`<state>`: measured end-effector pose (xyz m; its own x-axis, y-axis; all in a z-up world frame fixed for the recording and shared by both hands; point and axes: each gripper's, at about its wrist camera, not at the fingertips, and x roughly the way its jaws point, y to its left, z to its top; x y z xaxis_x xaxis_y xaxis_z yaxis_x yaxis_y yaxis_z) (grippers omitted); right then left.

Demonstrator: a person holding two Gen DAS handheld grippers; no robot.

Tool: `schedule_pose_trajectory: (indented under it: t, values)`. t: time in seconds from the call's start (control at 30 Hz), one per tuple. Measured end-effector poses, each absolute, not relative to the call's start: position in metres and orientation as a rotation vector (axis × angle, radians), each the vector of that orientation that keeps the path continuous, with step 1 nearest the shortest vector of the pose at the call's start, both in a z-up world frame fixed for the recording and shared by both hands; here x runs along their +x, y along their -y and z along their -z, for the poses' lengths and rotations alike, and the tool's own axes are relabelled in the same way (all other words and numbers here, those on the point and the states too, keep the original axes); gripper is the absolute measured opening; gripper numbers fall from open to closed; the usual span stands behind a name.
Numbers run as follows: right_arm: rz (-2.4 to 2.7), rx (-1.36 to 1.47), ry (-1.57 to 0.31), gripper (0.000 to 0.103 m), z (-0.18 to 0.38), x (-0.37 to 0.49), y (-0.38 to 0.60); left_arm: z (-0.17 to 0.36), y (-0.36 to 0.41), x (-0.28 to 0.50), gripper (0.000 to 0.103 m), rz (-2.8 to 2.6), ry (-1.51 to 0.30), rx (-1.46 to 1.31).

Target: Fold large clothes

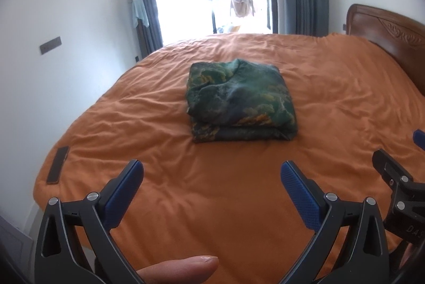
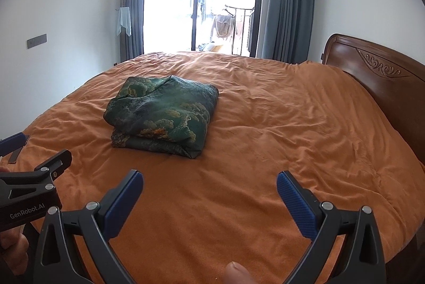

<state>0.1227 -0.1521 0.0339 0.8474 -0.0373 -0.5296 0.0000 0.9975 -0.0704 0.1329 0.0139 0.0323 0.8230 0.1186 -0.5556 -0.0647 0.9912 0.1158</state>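
A green patterned garment point(image 1: 240, 100) lies folded into a thick square bundle near the middle of the bed point(image 1: 186, 191), resting on the orange cover. The left gripper point(image 1: 212, 172) hangs above the near edge of the bed with its jaws spread wide and nothing between them. The right gripper point(image 2: 209, 181) sits just beside it, equally wide open and empty. A dark phone point(image 1: 58, 164) lies near the bed's left edge, well apart from the garment.
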Motion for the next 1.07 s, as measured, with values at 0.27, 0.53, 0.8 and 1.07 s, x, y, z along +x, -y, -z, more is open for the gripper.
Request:
schedule_pose_trajectory:
  t: [0.27, 0.53, 0.8, 1.07]
  values:
    - [0.015, -0.074, -0.574, 0.102, -0.034, 0.119, 0.148, -0.03, -0.018, 0.136, 0.103, -0.084, -0.61, 0.068]
    - [-0.013, -0.089, -0.58, 0.102, -0.035, 0.12, 0.14, -0.03, -0.016, 0.136, 0.103, -0.08, -0.608, 0.074]
    - [-0.017, -0.09, -0.59, 0.102, -0.032, 0.122, 0.137, -0.033, -0.023, 0.136, 0.103, -0.098, -0.603, 0.063]
    - [-0.015, -0.078, -0.597, 0.102, -0.029, 0.126, 0.138, -0.036, -0.023, 0.132, 0.103, -0.116, -0.562, 0.059]
